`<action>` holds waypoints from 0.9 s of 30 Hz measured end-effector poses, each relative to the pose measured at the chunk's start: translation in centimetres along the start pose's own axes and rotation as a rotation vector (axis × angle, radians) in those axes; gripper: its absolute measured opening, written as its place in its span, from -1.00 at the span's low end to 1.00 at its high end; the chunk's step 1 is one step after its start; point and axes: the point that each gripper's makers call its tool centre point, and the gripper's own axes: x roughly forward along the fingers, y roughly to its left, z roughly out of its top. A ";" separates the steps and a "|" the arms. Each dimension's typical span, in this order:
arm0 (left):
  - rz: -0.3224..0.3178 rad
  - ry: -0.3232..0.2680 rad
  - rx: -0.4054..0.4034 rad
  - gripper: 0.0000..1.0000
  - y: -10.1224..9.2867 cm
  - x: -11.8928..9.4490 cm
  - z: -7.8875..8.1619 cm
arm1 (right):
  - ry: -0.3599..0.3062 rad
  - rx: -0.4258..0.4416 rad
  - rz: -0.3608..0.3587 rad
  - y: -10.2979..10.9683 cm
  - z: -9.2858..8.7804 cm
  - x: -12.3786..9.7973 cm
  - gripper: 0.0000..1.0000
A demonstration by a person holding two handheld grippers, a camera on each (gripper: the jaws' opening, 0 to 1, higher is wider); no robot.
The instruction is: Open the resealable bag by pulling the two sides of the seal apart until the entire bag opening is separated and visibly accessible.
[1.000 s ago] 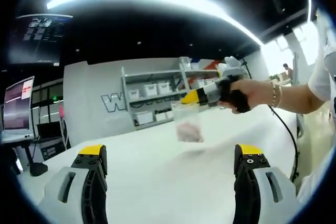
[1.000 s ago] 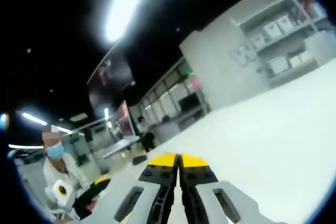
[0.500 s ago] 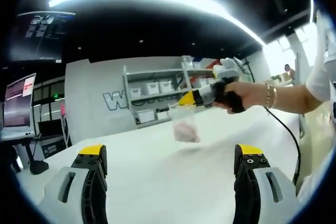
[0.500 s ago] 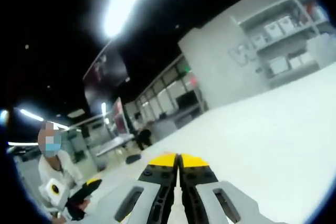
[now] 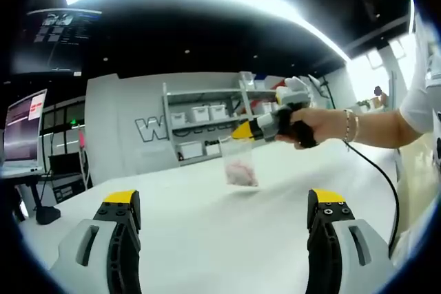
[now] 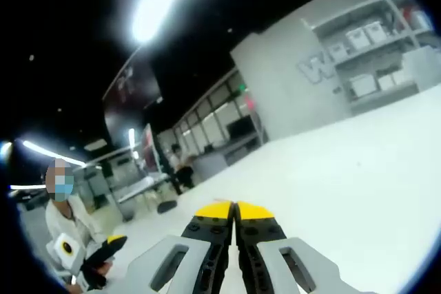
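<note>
Room: dark ceiling with a long bright light strip, a grey wall with large pale lettering, and a grey shelving unit (image 5: 207,125) holding white bins against that wall.
Tabletop: a broad white tabletop (image 5: 227,232) runs from the near edge of the left gripper view back toward the wall; the same white surface fills the right half of the right gripper view.
Left tool: the left tool (image 5: 224,204) has its two yellow-tipped grey jaws set wide apart at the bottom of its own view, with nothing between them. It also comes into the right gripper view at lower left, held by a person in a white top.
Right tool: the right tool (image 6: 235,209) has its yellow-tipped jaws pressed together in its own view, where whatever they pinch is hidden. In the left gripper view it enters from the right, held in a hand (image 5: 313,125) with a bracelet at the wrist, and its yellow tip meets the top edge of the bag.
Bag: the clear resealable bag (image 5: 238,164) hangs below the right tool's tip, gripped at its upper edge, above the far part of the tabletop and in front of the shelving. Something pale pink sits in its lower part. Whether the seal is parted cannot be told.
Cable: a black cable (image 5: 382,184) loops down from the hand toward the right edge.
Screen: a lit monitor (image 5: 19,135) stands at far left.
</note>
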 end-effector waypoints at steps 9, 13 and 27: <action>0.001 -0.002 -0.001 0.99 0.2 0.0 0.2 | 0.009 -0.008 -0.007 -0.2 0.1 0.8 -1.00; 0.003 -0.004 -0.001 0.99 0.3 -0.1 0.3 | 0.013 -0.011 -0.012 -0.7 0.3 1.4 -1.00; 0.007 0.006 -0.013 0.99 0.9 -0.1 0.6 | 0.013 -0.026 -0.038 -1.2 0.8 2.3 -1.00</action>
